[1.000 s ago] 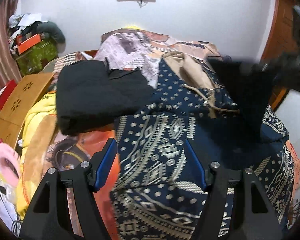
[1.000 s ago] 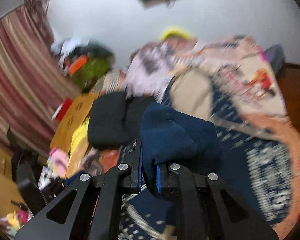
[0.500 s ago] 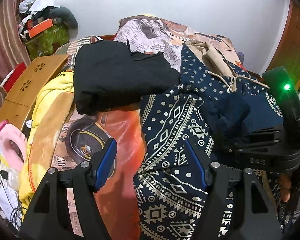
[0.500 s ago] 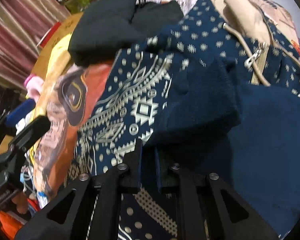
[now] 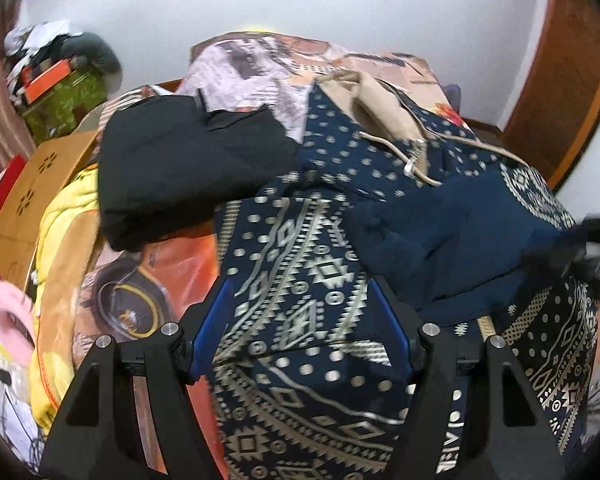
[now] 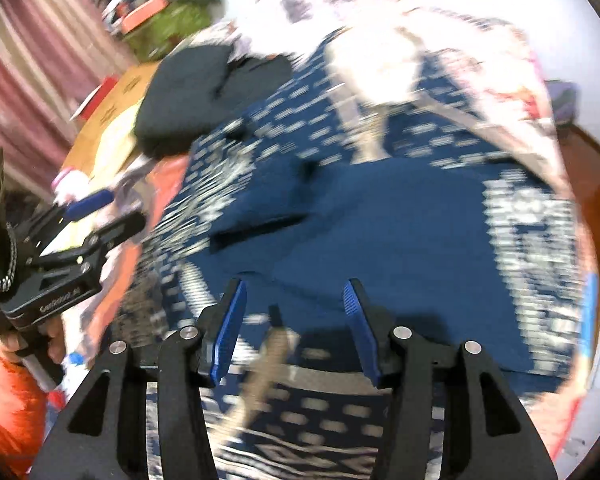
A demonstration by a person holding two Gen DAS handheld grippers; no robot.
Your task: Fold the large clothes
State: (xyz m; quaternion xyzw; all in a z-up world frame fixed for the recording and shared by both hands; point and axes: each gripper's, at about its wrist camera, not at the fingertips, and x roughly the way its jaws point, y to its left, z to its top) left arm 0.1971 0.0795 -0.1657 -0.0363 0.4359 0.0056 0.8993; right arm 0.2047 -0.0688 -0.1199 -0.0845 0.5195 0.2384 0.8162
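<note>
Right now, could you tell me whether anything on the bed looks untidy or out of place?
Yes. The navy garment lies rumpled on the patterned blanket, its left part bunched into a thick lump rather than folded flat. Both the left gripper and the right gripper are open and hold nothing. The black garment beside it looks folded.

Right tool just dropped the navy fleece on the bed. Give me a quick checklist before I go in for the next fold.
1. Right tool open, nothing held: ok.
2. Left tool open, nothing held: ok.
3. Navy fleece resting on the patterned blanket: ok.
4. Fleece lying flat: not ok, bunched at its left end.
5. Black folded garment apart from the fleece: ok.
6. Fleece edges sharp in the right wrist view: cannot tell, blurred.
</note>
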